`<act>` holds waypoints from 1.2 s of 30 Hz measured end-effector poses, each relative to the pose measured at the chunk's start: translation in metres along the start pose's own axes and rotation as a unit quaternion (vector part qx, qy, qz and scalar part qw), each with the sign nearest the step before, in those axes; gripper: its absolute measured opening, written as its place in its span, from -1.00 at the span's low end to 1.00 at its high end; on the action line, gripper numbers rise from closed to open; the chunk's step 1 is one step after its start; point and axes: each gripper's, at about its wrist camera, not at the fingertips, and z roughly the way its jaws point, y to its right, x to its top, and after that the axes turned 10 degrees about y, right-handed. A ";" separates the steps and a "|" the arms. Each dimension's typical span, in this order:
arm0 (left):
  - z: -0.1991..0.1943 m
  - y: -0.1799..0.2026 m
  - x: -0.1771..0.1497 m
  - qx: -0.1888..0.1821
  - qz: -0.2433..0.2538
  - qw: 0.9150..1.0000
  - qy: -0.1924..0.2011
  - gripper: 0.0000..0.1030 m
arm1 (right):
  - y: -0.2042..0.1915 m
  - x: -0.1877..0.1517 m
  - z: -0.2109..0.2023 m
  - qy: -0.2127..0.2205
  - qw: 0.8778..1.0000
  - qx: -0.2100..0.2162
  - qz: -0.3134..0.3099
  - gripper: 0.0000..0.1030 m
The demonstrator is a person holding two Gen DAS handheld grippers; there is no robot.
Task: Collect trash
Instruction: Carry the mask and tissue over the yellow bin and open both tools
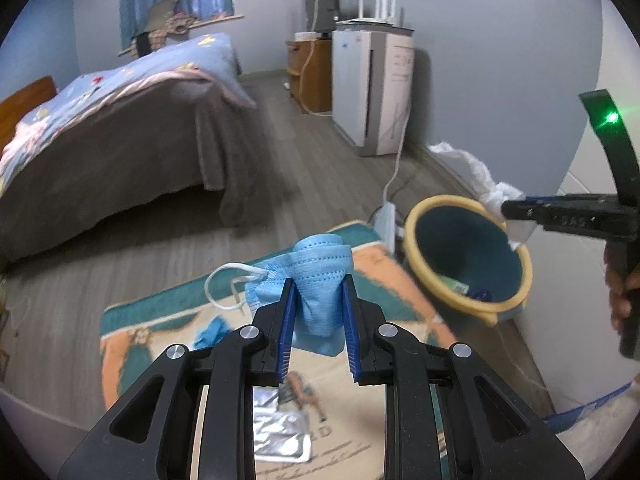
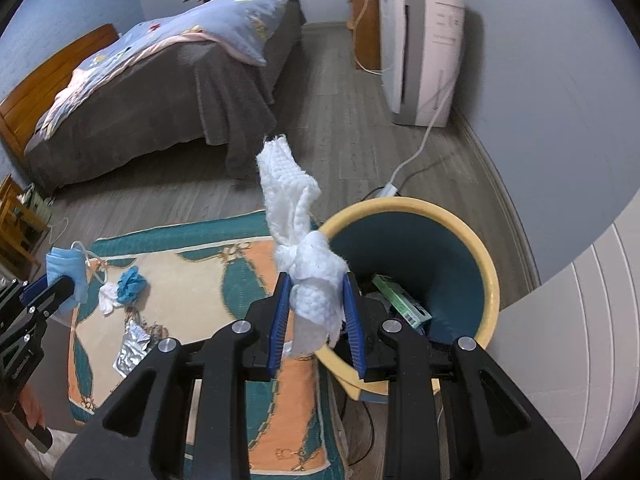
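Observation:
My left gripper (image 1: 319, 280) is shut on a blue face mask (image 1: 316, 276) and holds it above the rug; it also shows in the right wrist view (image 2: 66, 274). My right gripper (image 2: 316, 278) is shut on a crumpled white paper towel (image 2: 298, 232) at the near rim of the yellow bin (image 2: 490, 276), which has a teal inside and a green box (image 2: 400, 298) at its bottom. The bin (image 1: 414, 248) stands to the right in the left wrist view. On the patterned rug (image 2: 188, 268) lie a blue glove (image 2: 132, 282), a white tissue (image 2: 107, 298) and a silver foil wrapper (image 2: 132, 350).
A bed (image 2: 160, 92) with a grey skirt stands at the back left. A white air purifier (image 2: 424, 52) stands by the right wall, its cable running to a power strip (image 2: 386, 191) behind the bin. A wooden stand (image 2: 16, 224) is at far left.

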 end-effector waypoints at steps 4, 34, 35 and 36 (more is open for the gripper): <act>0.015 0.025 0.009 -0.021 0.013 1.000 -0.001 -0.54 | 0.017 -0.001 0.003 -0.003 1.000 -0.010 0.011 -0.50; 0.121 0.183 -0.001 -0.135 0.113 0.982 -0.072 -0.54 | 0.143 -0.037 0.044 -0.051 0.986 -0.108 0.113 -0.48; 0.123 0.186 0.001 -0.135 0.116 0.982 -0.066 -0.53 | 0.142 -0.036 0.043 -0.046 0.987 -0.105 0.114 -0.48; 0.124 0.189 0.004 -0.135 0.119 0.982 -0.059 -0.51 | 0.141 -0.035 0.042 -0.041 0.987 -0.100 0.116 -0.48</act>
